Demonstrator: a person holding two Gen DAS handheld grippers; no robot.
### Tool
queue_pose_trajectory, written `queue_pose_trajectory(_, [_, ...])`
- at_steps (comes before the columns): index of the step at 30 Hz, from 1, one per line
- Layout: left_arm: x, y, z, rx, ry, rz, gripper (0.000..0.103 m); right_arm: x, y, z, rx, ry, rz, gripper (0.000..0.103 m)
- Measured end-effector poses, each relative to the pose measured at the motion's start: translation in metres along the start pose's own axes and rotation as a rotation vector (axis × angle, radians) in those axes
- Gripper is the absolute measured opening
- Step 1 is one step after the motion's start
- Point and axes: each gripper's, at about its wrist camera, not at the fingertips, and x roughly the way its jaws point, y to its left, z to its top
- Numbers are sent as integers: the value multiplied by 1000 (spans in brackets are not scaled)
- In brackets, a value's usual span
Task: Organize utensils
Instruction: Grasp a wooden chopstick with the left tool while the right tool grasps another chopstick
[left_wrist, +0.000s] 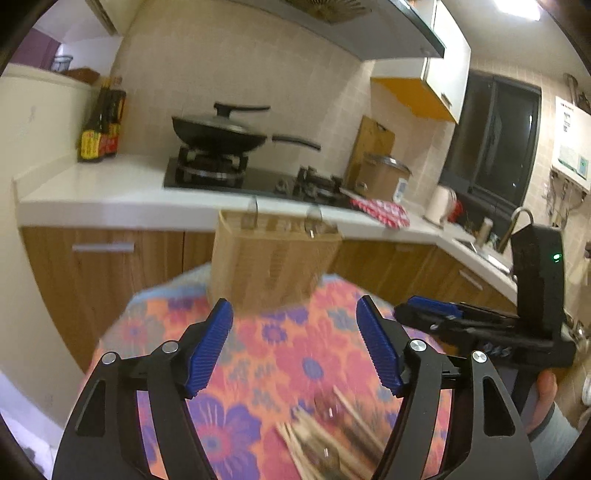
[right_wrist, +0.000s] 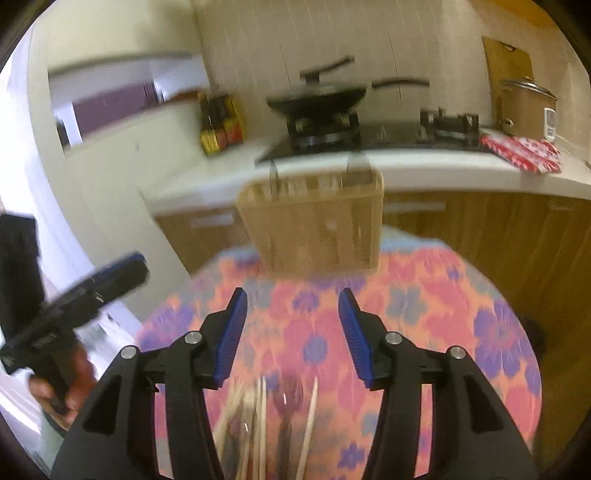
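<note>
Both tools, left tool (left_wrist: 295, 332) and right tool (right_wrist: 291, 325), gape empty above scattered chopsticks (right_wrist: 258, 424)

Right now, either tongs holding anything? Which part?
Nothing held. Left tongs and right tongs are both open and empty; the chopsticks lie loose on the flowered cloth.

- Orange tablecloth (left_wrist: 288, 354) patterned with pink and purple flowers, pale blue along the far edge.
- Light tan slatted holder (left_wrist: 273, 266) (wood-coloured).
- Pale wooden chopsticks (right_wrist: 258, 417) beside a dark reddish spoon (right_wrist: 290, 397).
- Black left gripper (left_wrist: 295, 332) and right gripper (right_wrist: 291, 317), both with ribbed blue pads (left_wrist: 210, 347).
- Black wok (left_wrist: 221, 136).
- Red-and-white patterned cloth (right_wrist: 521, 153).
- White counter (left_wrist: 110, 184) over brown wood-grain cabinets (left_wrist: 110, 273).
- Dark bottles (left_wrist: 99, 125) with yellow and red labels.
</note>
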Motion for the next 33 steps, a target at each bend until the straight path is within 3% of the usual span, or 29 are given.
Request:
queue_pose_trajectory(5, [-2, 8, -32, -43, 120, 3, 66, 13, -1, -38, 64, 140, -34, 39])
queue_pose_trajectory(9, [7, 13, -60, -76, 246, 4, 56, 28, -13, -68, 122, 269, -40, 34])
queue_pose_trajectory(14, [25, 9, -90, -95, 399, -13, 51, 44, -19, -96, 151, 374, -40, 30])
queue_pose_trajectory(18, [41, 0, -113, -97, 522, -33, 51, 47, -21, -109, 167, 408, -39, 29])
queue_pose_trajectory(22, [48, -11, -124, -78, 563, -17, 49, 47, -19, -116, 151, 426, -39, 30])
queue_pose_trajectory(26, [56, -24, -123, -9, 582, 78, 41, 47, -9, -120, 90, 432, -68, 29])
queue_pose_trajectory(29, [61, -32, -121, 22, 592, 124, 40, 49, 0, -121, 41, 430, -100, 29])
queue_pose_trajectory(33, [62, -41, -123, 62, 596, 172, 38, 50, 3, -121, 28, 430, -93, 18])
